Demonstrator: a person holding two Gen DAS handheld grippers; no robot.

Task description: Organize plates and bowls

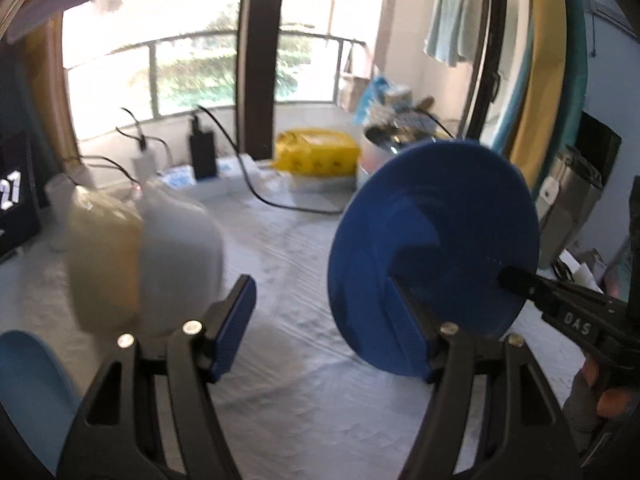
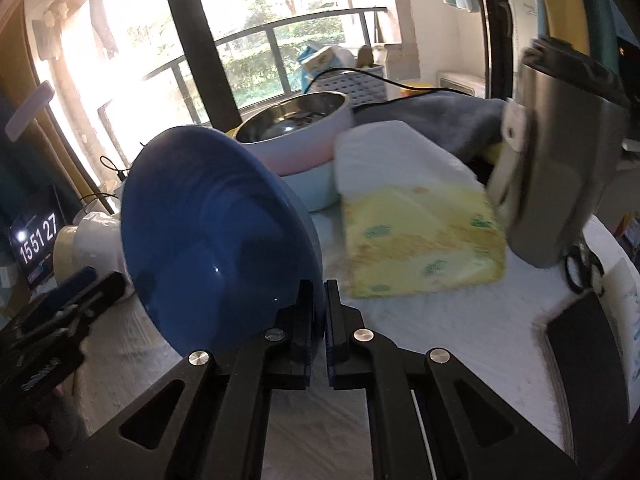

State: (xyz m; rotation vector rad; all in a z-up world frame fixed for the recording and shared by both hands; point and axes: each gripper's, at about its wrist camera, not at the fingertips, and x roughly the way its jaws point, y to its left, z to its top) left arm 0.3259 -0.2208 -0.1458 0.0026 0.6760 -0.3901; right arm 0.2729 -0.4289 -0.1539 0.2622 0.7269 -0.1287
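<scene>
Fingers of the right gripper (image 2: 318, 320) pinch the empty blue bowl's (image 2: 216, 240) rim; left gripper's (image 1: 332, 320) gape, holding nothing.

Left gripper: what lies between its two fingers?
Nothing: in the left wrist view, only bare white table cover shows between the left gripper's fingers.

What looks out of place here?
The blue plate stands on edge in the air, pinched at its rim by the right gripper instead of lying flat. The left gripper is open and empty. Nothing looks spilled or broken.
</scene>
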